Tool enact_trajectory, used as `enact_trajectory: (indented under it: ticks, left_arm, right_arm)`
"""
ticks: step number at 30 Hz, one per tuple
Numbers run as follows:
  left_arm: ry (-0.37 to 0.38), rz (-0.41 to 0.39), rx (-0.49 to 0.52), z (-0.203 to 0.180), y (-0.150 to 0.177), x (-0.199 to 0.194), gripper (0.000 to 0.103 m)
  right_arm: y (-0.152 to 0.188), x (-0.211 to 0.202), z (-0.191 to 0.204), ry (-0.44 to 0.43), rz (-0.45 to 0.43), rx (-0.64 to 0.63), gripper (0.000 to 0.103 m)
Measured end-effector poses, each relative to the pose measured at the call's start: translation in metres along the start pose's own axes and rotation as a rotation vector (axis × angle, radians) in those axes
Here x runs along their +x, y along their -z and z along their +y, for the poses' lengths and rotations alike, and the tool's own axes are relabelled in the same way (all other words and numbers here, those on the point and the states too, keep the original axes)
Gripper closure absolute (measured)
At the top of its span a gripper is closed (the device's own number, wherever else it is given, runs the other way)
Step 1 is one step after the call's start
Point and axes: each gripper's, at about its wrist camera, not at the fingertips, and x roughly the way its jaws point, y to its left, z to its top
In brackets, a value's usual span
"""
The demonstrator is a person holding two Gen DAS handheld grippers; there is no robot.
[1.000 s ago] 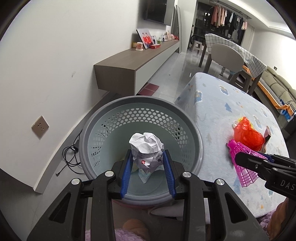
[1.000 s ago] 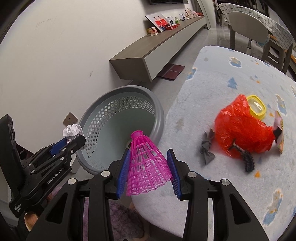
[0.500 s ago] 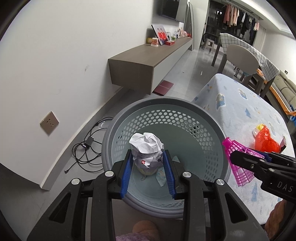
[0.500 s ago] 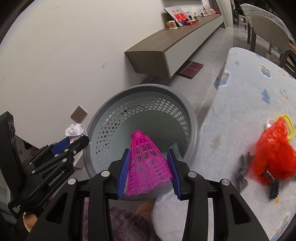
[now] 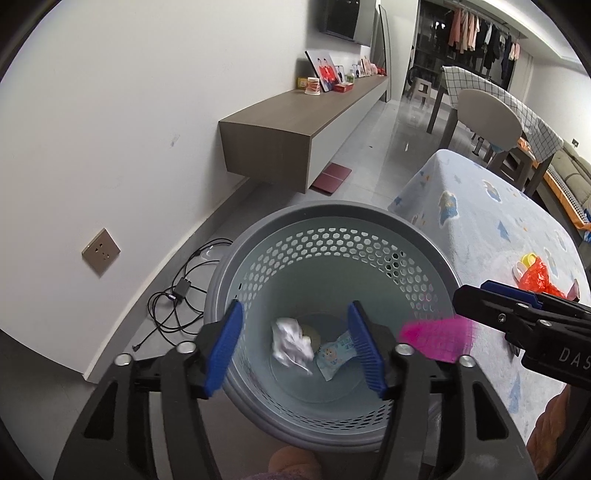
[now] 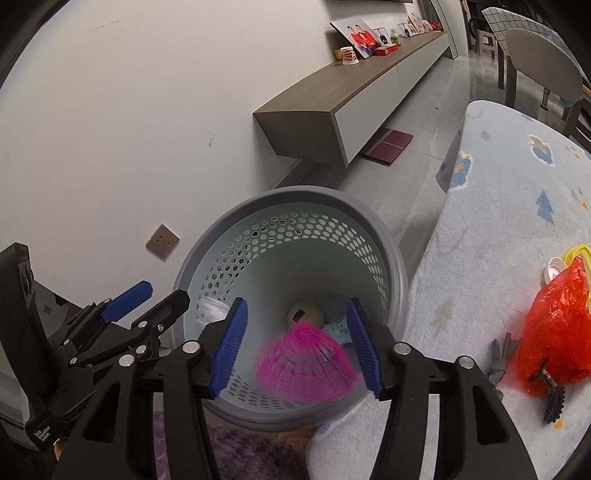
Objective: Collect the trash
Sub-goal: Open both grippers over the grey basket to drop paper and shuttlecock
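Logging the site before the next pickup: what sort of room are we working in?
Most likely a home living and dining area: a long low wall cabinet with framed photos, a dining chair at a checked-cloth table, and clothes on a rail beyond.

The bin (image 5: pixel 258 243) has a grey rim and a pale blue-green wall pierced with hexagon holes; in it lie white paper (image 5: pixel 290 343) and a light blue wrapper (image 5: pixel 334 360). The shuttlecock (image 6: pixel 306 363) is bright pink mesh, the bag (image 6: pixel 557 332) red, the cloth (image 6: pixel 509 206) pale blue with darker blue figures. Both grippers are black with blue pads (image 5: pixel 225 347).
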Motion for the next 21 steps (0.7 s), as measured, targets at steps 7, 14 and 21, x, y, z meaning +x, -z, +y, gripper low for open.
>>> enact_trajectory:
  ticks: [7,14,21]
  left_arm:
    - [-0.024,-0.013,-0.02,0.004,0.001,-0.003,0.036]
    - [-0.058,-0.041,-0.013,0.002,0.001,-0.007,0.028]
    - [-0.076,-0.056,-0.02,0.001,0.001,-0.011,0.022]
  right_arm:
    - [0.003,-0.002,0.004,0.024,-0.011,-0.016,0.047]
    - [0.007,-0.004,0.004,0.045,-0.024,-0.02,0.047]
    - [0.011,-0.01,0.001,0.058,-0.045,-0.019,0.046]
